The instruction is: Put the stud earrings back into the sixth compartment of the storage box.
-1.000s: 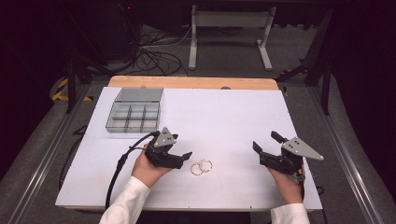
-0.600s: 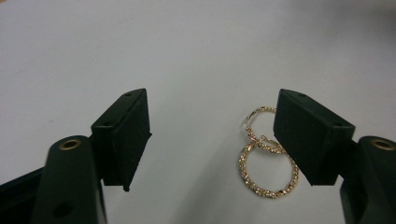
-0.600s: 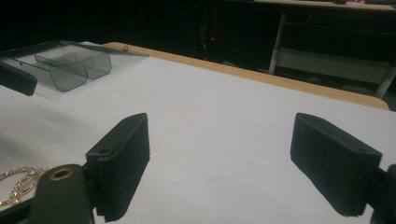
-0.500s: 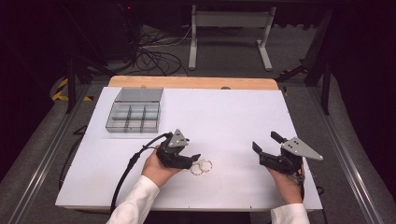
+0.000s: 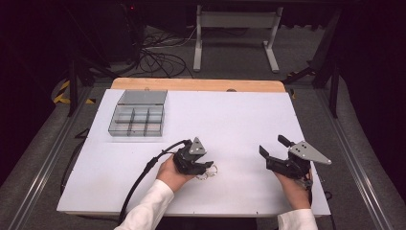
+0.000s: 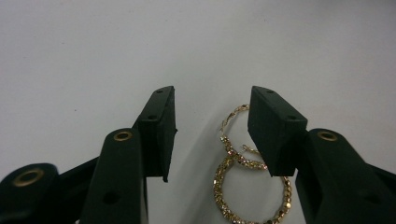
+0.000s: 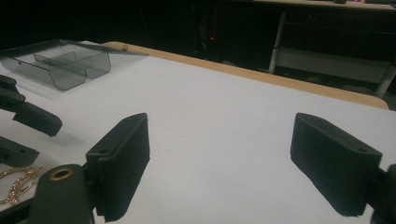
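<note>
Two gold hoop earrings (image 6: 243, 172) lie overlapped on the white table (image 5: 230, 120), also seen as small rings (image 5: 207, 173) in the high view. My left gripper (image 5: 207, 168) hangs right over them, open, its jaws straddling the upper hoop (image 6: 232, 130) without closing on it. In the left gripper view the gripper's gap (image 6: 211, 121) holds the hoops, which lie close to the right jaw. My right gripper (image 5: 272, 146) stands wide open at the table's right, nothing between its jaws (image 7: 219, 158). The earrings (image 7: 16, 184) and the left gripper's fingertips (image 7: 39, 122) show at the left of the right gripper view.
A clear plastic compartment box (image 5: 138, 114) with its lid open sits at the back left, also visible as the box (image 7: 60, 63) in the right gripper view. A wooden strip (image 5: 196, 85) edges the table's far side. A black cable (image 5: 143, 175) trails from the left gripper.
My left gripper has moved right and down onto the earrings, so its jaws now straddle them. The right gripper has stayed where it was.
</note>
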